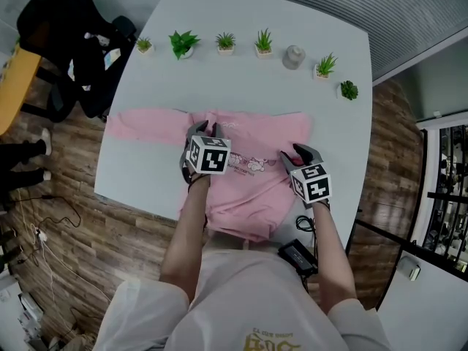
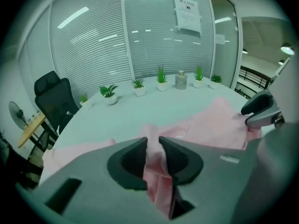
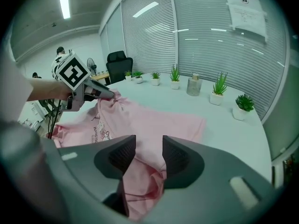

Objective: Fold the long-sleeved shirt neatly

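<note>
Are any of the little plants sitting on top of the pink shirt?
No, the little plants stand in a row along the far edge of the table, well apart from the pink shirt.

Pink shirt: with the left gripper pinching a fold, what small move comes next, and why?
Probably close the right gripper on the pink shirt: cloth lies between its open jaws, while the left gripper pinches a fold, so both could then lift together.
</note>
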Tool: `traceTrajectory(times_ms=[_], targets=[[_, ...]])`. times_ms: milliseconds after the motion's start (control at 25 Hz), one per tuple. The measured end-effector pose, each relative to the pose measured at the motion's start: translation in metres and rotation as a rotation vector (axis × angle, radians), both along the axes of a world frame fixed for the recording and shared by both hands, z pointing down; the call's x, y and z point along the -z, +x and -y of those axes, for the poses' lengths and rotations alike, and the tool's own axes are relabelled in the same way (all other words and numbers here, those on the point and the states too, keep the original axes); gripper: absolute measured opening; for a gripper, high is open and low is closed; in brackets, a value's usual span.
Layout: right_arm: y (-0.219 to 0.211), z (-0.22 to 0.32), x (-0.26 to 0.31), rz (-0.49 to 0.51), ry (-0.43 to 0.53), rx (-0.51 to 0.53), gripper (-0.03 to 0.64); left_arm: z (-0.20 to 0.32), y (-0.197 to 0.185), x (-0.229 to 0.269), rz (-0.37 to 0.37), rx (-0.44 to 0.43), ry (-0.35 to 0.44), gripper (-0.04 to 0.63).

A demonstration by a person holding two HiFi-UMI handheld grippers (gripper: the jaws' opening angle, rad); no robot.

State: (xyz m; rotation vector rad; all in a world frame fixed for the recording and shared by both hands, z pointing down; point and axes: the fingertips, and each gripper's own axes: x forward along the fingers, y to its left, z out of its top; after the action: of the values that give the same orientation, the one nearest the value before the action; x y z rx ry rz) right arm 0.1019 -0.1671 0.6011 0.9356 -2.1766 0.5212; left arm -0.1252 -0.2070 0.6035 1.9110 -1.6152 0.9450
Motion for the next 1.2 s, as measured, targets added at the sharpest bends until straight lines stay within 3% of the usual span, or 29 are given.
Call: traceTrajectory(times_ms=[120,200,240,360,480,640,720,880,1000,1200], targets=[[0.002,0.002,0.001,0.003,0.001,-0.01,0.186,0.012,0.004,0.04,-0.099,0.015,0.19,0.052],[0.001,0.005,0.003,0.01,0.006,-0.019,0.185,0.014,-0.005,0.066,-0.193,0.075,0.318,0.051],[0.001,0.006,0.004,0.014,0.009,-0.022,0.184,0.012,-0.015,0.068,-0.223,0.125,0.34,0.052],[0.001,0.007,0.004,0.019,0.007,-0.028,0.181,-0.005,-0.042,0.04,-0.239,0.234,0.281,0.057],[0.0,0.006,0.002,0.015,0.001,-0.026,0.181,-0.021,-0.05,0.018,-0.201,0.233,0.224,0.067],[0.0,0.008,0.001,0.013,-0.005,-0.037,0.179,-0.028,-0.054,0.018,-0.191,0.235,0.214,0.111],[0.001,0.012,0.0,0.011,-0.001,-0.055,0.179,-0.03,-0.057,0.021,-0.194,0.239,0.221,0.17],[0.013,0.037,-0.004,-0.03,0.024,-0.155,0.185,-0.028,-0.073,0.051,-0.197,0.257,0.312,0.248],[0.029,0.06,-0.008,-0.043,0.015,-0.28,0.21,-0.019,-0.076,0.064,-0.13,0.204,0.329,0.258],[0.036,0.076,-0.009,-0.145,0.079,-0.328,0.161,-0.007,-0.061,0.033,-0.043,0.091,0.216,0.246]])
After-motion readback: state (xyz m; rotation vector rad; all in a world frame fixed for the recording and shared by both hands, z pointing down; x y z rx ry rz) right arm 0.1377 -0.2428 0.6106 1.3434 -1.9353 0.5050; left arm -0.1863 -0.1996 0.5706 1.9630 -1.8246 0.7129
